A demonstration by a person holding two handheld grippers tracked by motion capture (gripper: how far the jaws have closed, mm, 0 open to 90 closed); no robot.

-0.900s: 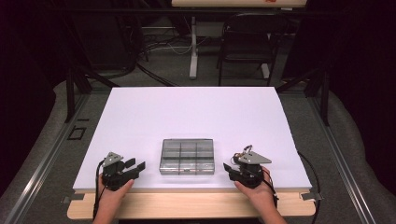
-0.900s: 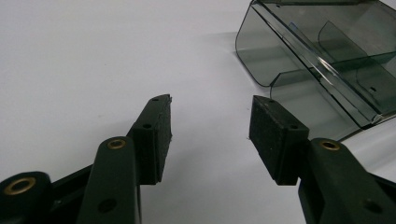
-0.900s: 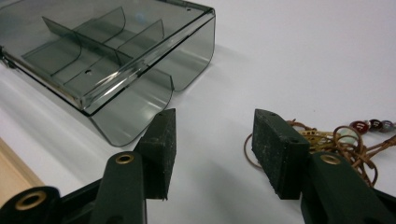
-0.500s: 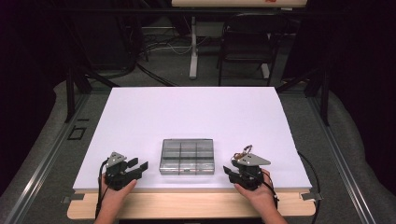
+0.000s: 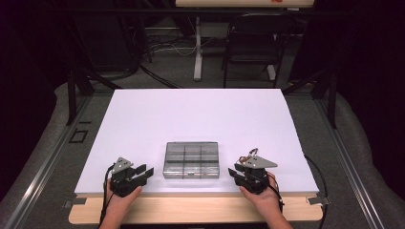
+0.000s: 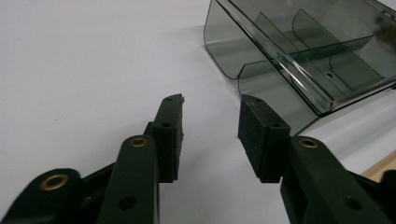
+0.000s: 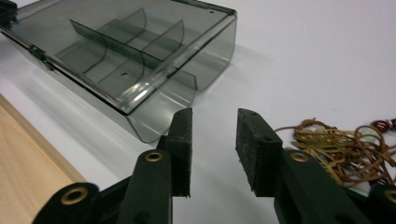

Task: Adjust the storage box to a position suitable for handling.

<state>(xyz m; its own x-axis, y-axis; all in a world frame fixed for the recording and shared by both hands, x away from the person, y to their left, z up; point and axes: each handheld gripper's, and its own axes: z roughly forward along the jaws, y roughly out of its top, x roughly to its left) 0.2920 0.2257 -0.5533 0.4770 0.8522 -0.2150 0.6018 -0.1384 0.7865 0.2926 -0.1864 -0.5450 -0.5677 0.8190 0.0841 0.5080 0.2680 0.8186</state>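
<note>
Two grippers, left gripper (image 5: pixel 142 171) and right gripper (image 5: pixel 236 172), flank organizer box (image 5: pixel 191 160), empty-jawed.

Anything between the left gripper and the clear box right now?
Nothing. In the left gripper view, bare white table runs from the open left gripper to the box. The high view shows the same gap.

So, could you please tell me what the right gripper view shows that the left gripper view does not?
The right gripper view alone shows a tangle of brown cords lying on the table beside the right gripper, plus the wooden table edge as a broad strip. The left gripper view alone shows the left gripper, its fingers apart with nothing between them. Both show the smoky clear divided box closed on the white tabletop, untouched.
</note>
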